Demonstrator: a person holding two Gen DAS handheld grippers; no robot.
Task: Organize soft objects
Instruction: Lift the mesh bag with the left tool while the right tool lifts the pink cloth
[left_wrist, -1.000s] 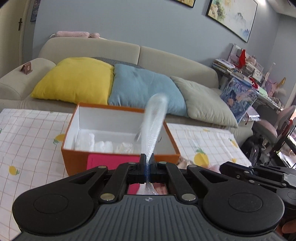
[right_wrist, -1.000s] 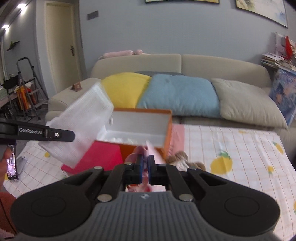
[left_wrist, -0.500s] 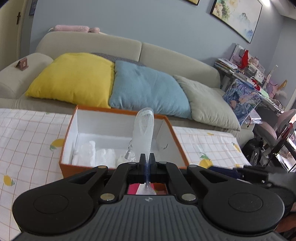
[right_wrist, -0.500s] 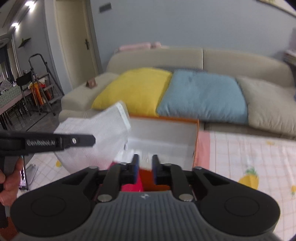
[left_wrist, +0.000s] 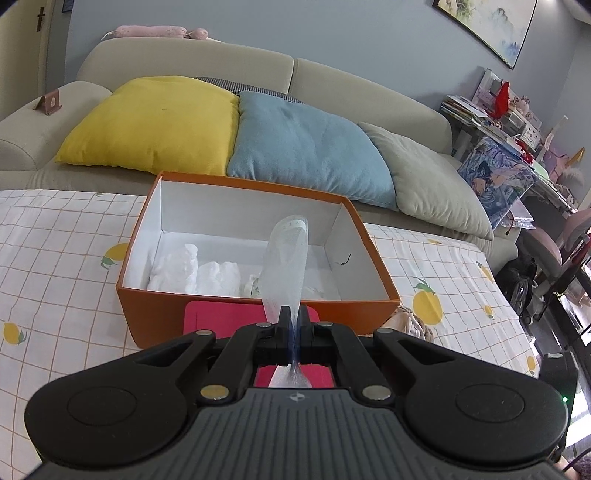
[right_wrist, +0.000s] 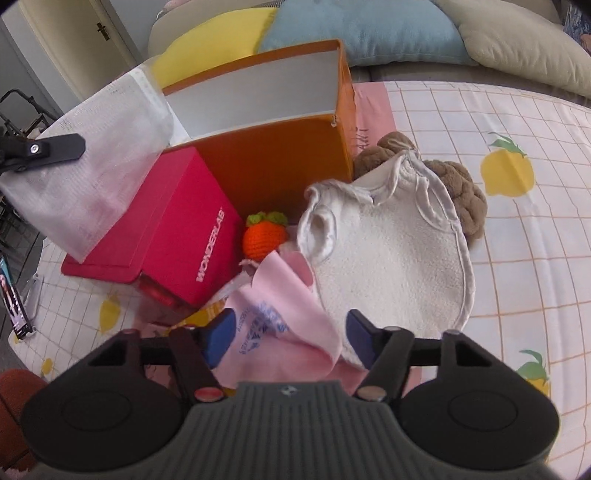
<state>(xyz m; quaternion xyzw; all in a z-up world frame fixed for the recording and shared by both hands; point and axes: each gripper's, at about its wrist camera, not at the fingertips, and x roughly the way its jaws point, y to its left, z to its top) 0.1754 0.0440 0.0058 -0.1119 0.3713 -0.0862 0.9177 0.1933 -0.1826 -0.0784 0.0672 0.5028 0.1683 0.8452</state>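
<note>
My left gripper (left_wrist: 293, 325) is shut on a white mesh cloth (left_wrist: 284, 267) and holds it over the front edge of the orange box (left_wrist: 258, 325), which has white soft items (left_wrist: 195, 275) inside. The same cloth (right_wrist: 92, 177) and left finger (right_wrist: 44, 149) show at left in the right wrist view. My right gripper (right_wrist: 291, 338) is open, low over a pink cloth (right_wrist: 280, 332) beside a cream bib (right_wrist: 391, 266). A crocheted orange fruit (right_wrist: 264, 236) and a brown knitted item (right_wrist: 458, 192) lie next to the box (right_wrist: 277, 155).
A red WONDERLAB box (right_wrist: 177, 236) stands against the orange box front. The table has a lemon-print checked cloth (left_wrist: 55, 266). A sofa with yellow (left_wrist: 155, 125), blue (left_wrist: 306, 147) and grey (left_wrist: 432, 184) cushions is behind. A cluttered desk (left_wrist: 509, 122) is at right.
My right gripper opened and dropped down toward the pink cloth and bib. My left gripper carried the mesh cloth closer over the orange box.
</note>
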